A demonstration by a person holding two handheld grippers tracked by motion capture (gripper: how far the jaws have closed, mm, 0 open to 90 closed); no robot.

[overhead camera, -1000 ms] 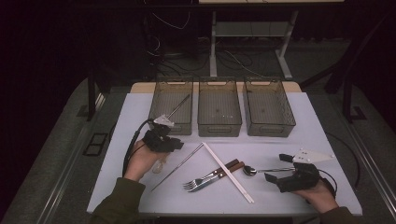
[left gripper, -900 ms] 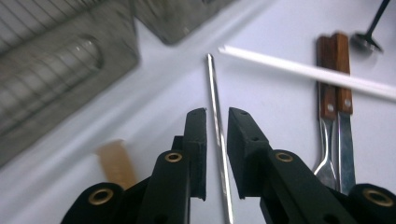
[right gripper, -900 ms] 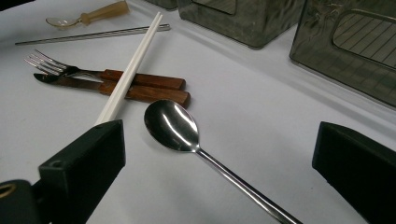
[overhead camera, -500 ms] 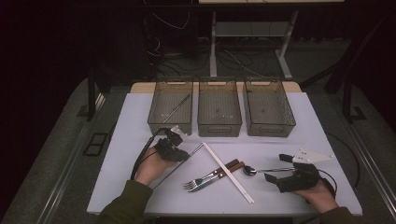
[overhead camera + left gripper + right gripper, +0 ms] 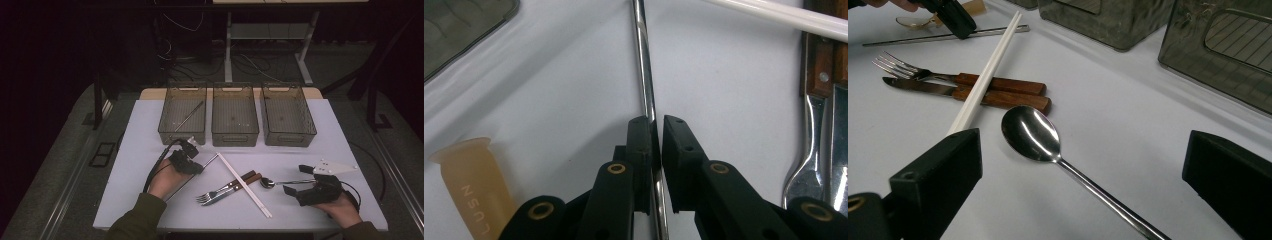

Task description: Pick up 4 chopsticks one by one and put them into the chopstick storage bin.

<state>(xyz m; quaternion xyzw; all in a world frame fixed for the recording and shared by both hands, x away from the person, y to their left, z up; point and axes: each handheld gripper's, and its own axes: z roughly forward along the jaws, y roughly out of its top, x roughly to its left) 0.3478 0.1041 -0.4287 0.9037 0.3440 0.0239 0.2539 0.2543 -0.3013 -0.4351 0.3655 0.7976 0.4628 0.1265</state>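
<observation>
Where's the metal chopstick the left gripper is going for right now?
In the left gripper view the metal chopstick lies on the white table, clamped between the left gripper jaws; in the high view it sits left of the white chopsticks, before the left bin.

A thin, shiny metal chopstick (image 5: 644, 75) lies flat on the white table (image 5: 145, 130), a straight round rod running diagonally from near the front of the left bin down toward the person's side (its far end shows at (image 5: 212, 159) in the high view). The black fingers (image 5: 644, 150) of the left gripper (image 5: 657, 131) are pinched against both its sides, partway along its length.
</observation>
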